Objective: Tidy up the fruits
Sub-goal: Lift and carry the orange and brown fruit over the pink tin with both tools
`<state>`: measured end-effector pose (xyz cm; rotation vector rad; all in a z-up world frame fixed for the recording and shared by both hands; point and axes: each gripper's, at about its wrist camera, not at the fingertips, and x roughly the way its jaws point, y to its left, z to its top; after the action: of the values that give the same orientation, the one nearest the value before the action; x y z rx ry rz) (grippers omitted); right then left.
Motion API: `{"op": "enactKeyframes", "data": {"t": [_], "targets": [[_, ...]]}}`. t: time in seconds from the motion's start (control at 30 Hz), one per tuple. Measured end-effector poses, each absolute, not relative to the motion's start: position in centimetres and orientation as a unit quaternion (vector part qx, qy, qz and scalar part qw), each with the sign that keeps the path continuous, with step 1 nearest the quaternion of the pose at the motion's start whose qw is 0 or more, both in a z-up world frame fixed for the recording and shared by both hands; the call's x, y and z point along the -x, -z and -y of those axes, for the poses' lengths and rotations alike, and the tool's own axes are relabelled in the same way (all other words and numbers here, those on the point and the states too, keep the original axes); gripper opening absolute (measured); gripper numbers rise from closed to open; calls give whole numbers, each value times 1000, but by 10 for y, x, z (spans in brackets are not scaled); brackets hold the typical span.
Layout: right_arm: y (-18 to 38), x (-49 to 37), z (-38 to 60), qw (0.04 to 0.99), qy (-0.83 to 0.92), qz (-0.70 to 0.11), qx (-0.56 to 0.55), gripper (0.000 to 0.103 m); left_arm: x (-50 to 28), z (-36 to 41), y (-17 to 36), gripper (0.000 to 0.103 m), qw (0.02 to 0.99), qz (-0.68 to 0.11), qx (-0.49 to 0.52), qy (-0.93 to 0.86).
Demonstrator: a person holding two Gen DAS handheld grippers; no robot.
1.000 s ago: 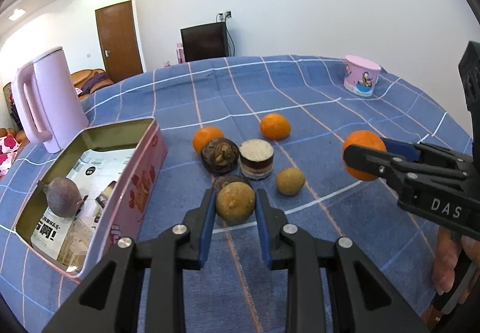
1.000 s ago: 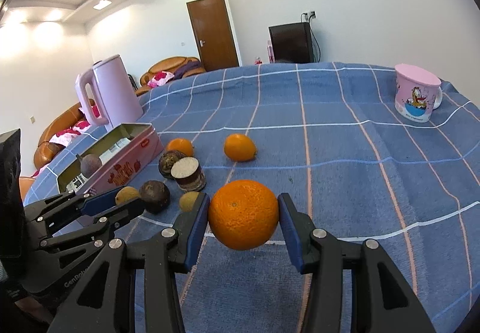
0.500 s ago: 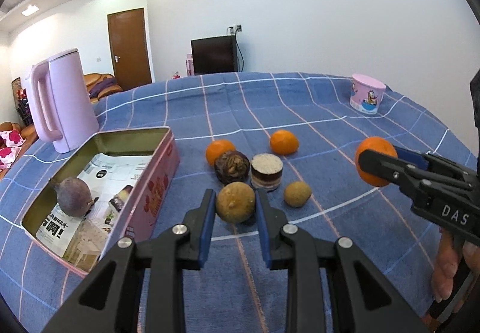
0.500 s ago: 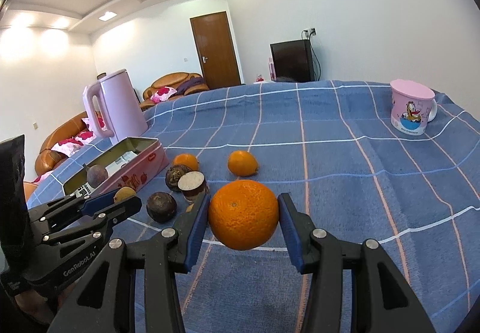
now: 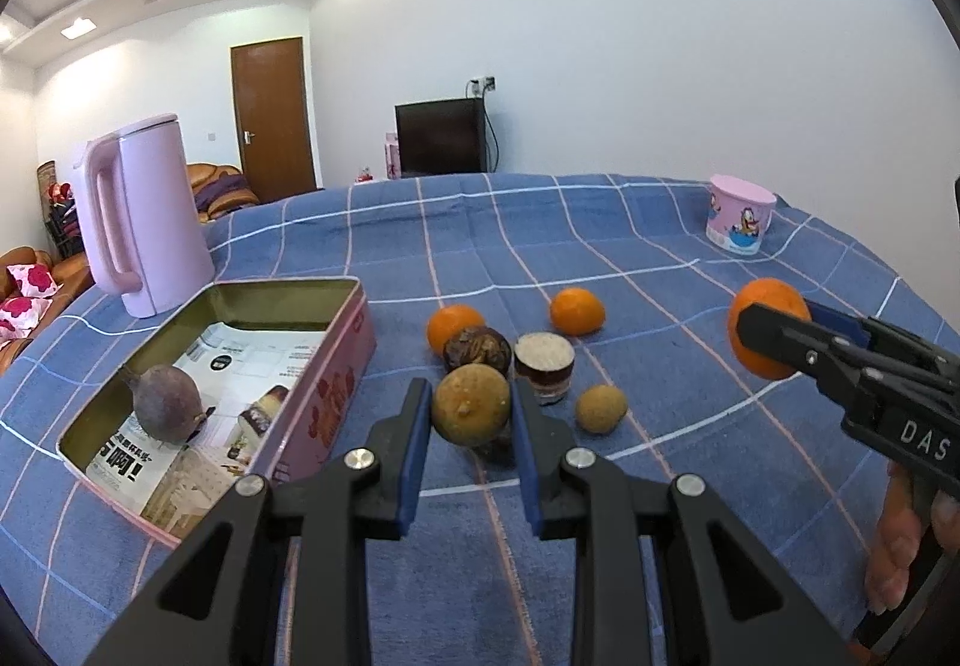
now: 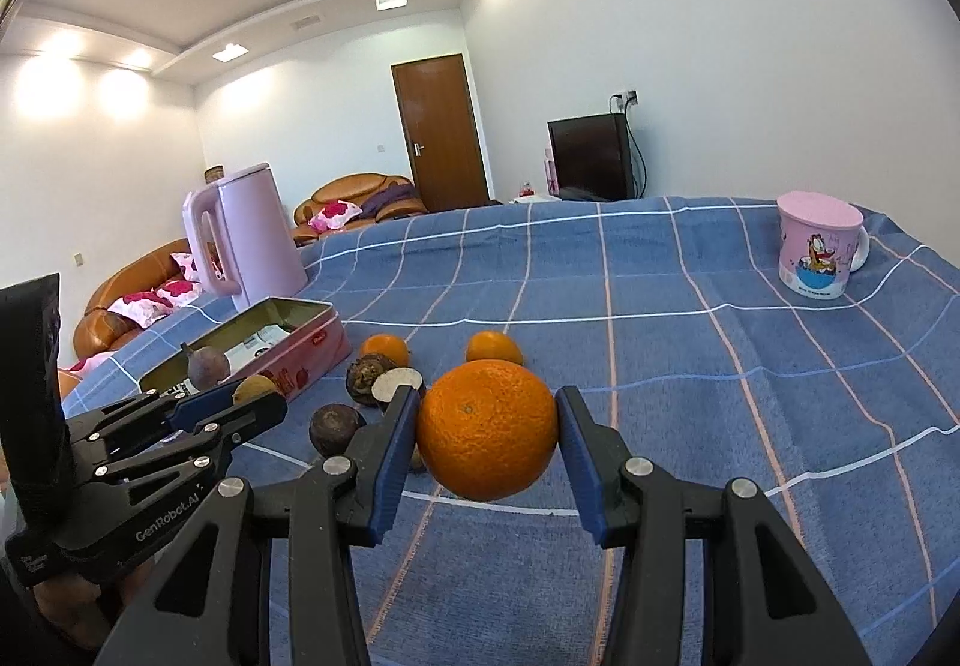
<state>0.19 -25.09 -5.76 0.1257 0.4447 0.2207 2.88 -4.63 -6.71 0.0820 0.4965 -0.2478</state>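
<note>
You're carrying both fruits: L gripper [image 5: 471, 414] clamping the brownish-yellow fruit [image 5: 471, 405], R gripper [image 6: 487, 429] clamping the orange [image 6: 486, 429]. Next, prob. swing both over the open tin [image 5: 336, 360] & release.

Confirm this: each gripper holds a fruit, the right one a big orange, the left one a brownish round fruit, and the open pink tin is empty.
Not quite. The pink rectangular tin is not empty: the left wrist view shows a dark purple round fruit on printed paper inside. The rest stands: the right gripper holds the big orange, the left gripper the brownish round fruit.
</note>
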Motion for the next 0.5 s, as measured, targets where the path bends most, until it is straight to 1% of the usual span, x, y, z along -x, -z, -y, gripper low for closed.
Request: {"op": "enactKeyframes", "data": {"t": [0.5], "targets": [[55, 6, 251, 973, -114, -190, -60, 49, -17, 38, 60, 28, 972, -202, -24, 118]]}}
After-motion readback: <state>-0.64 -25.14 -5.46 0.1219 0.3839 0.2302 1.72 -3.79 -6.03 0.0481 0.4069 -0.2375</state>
